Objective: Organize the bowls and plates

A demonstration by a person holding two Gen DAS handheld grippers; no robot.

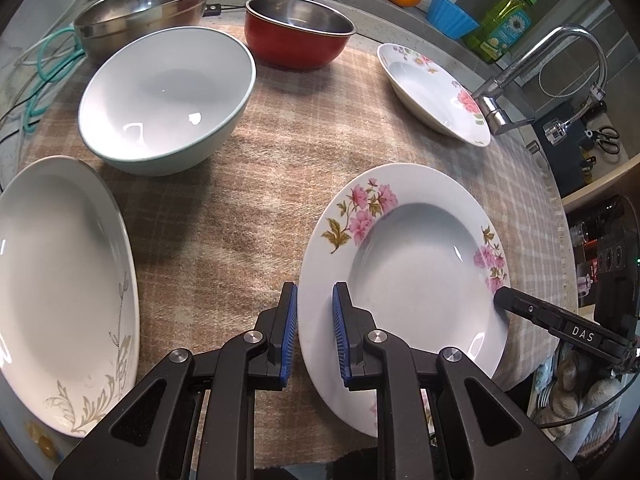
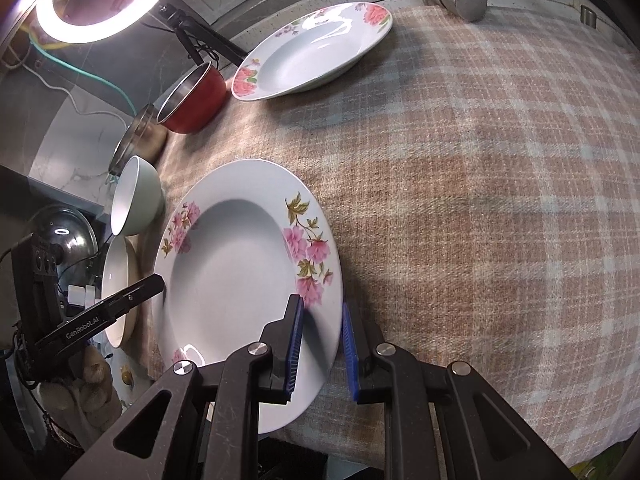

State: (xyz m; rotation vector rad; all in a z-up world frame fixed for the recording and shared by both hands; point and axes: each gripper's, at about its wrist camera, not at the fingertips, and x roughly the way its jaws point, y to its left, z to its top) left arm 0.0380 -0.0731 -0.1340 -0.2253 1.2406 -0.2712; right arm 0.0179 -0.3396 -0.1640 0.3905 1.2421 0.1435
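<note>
Plates and bowls lie spread singly over the checked cloth on the table point(image 1: 248, 208), so by my reading the sorting has barely begun. In the left wrist view the near plate point(image 1: 404, 280) sits at the front, and the left claw point(image 1: 315, 332) is narrowed onto its left rim, seemingly pinching it; the right claw point(image 1: 505, 299) meets the opposite rim. A leaf plate point(image 1: 60, 288), white bowl point(image 1: 168, 96), steel bowl point(image 1: 144, 8), red bowl point(image 1: 298, 30) and far plate point(image 1: 434, 90) all stand apart, unstacked. In the right wrist view the right claw point(image 2: 322, 344) straddles that near plate's point(image 2: 240, 272) right rim, jaws close on it though firm contact is hard to confirm, and the far plate point(image 2: 316, 52) waits alone, likely its partner for stacking.
</note>
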